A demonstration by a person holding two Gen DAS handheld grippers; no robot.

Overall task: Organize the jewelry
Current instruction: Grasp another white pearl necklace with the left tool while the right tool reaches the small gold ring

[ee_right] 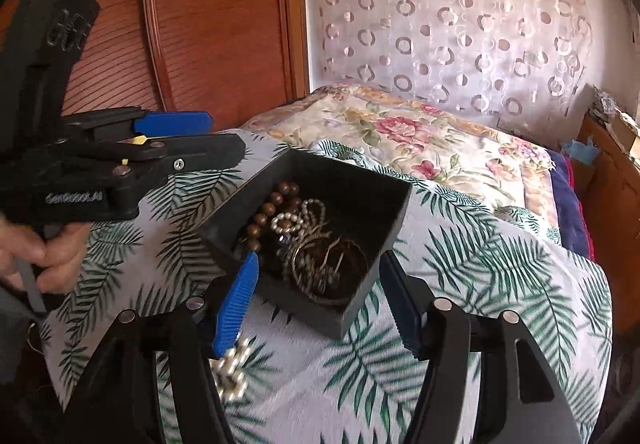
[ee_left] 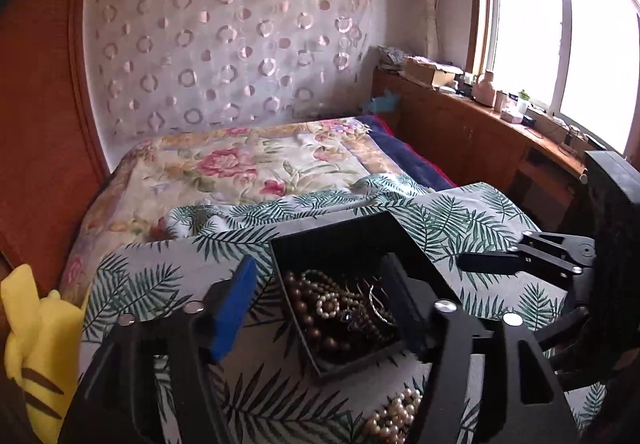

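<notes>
Black box (ee_left: 340, 244), square, matte, thin-walled, sat on a palm-print cloth (ee_left: 160, 284), turned corner-on to both cameras. Inside lay a tangled heap: brown beads (ee_right: 272, 204), round and wood-like; a small pearl loop (ee_right: 286, 222); thin metal chains; a bangle (ee_left: 380, 308). Left gripper (ee_left: 320, 308) stood wide apart, blue ribbed pad on one finger, the box's near part between its fingers, nothing gripped. Right gripper (ee_right: 316, 300) likewise wide, straddling the box's near corner, holding nothing. A pearl strand (ee_right: 232, 368), glossy cream, lay bunched on the cloth just beside and below the right gripper's left finger, outside the box; its long axis ran roughly along that finger.
</notes>
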